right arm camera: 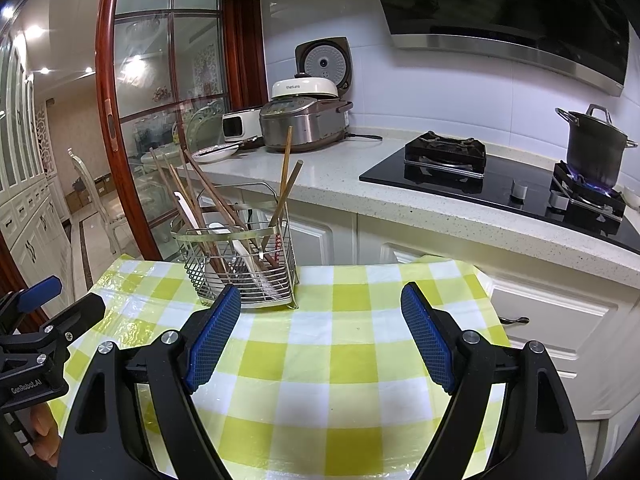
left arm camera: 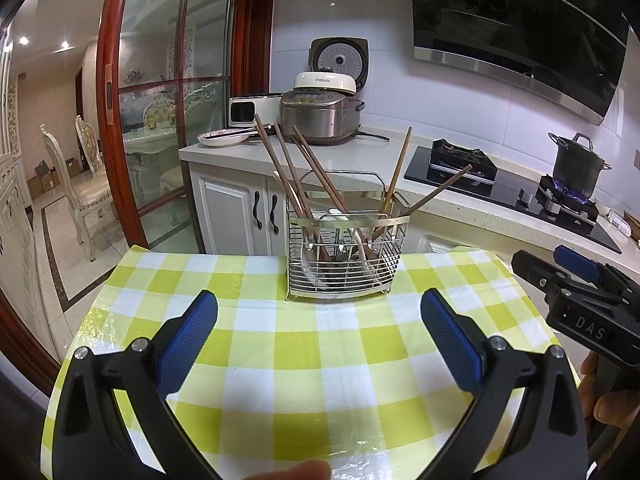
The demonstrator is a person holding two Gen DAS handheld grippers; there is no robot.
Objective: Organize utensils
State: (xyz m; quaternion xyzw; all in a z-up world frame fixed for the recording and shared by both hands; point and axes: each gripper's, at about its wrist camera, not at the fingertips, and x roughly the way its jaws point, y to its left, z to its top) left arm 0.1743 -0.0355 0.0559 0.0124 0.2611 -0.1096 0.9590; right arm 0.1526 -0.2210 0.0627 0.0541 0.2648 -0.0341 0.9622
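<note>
A wire utensil rack [left arm camera: 344,268] [right arm camera: 244,264] stands at the far edge of a table covered by a yellow-and-white checked cloth [left arm camera: 304,360] [right arm camera: 320,392]. Several wooden chopsticks [left arm camera: 316,172] [right arm camera: 200,196] lean out of it, and white spoons [left arm camera: 360,240] [right arm camera: 248,260] and metal cutlery sit inside. My left gripper [left arm camera: 319,304] is open over the cloth, short of the rack, with nothing between its fingers. My right gripper [right arm camera: 321,298] is open too and holds nothing; the rack lies just beyond its left finger [right arm camera: 212,336]. Each gripper shows at the edge of the other's view.
Behind the table runs a stone counter [right arm camera: 328,176] with a rice cooker [left arm camera: 316,116], a plate [left arm camera: 224,138] and a black hob [right arm camera: 460,184]. A pot [right arm camera: 592,148] sits over a lit flame. A glass sliding door [left arm camera: 168,100] and dining chairs [left arm camera: 76,176] are at the left.
</note>
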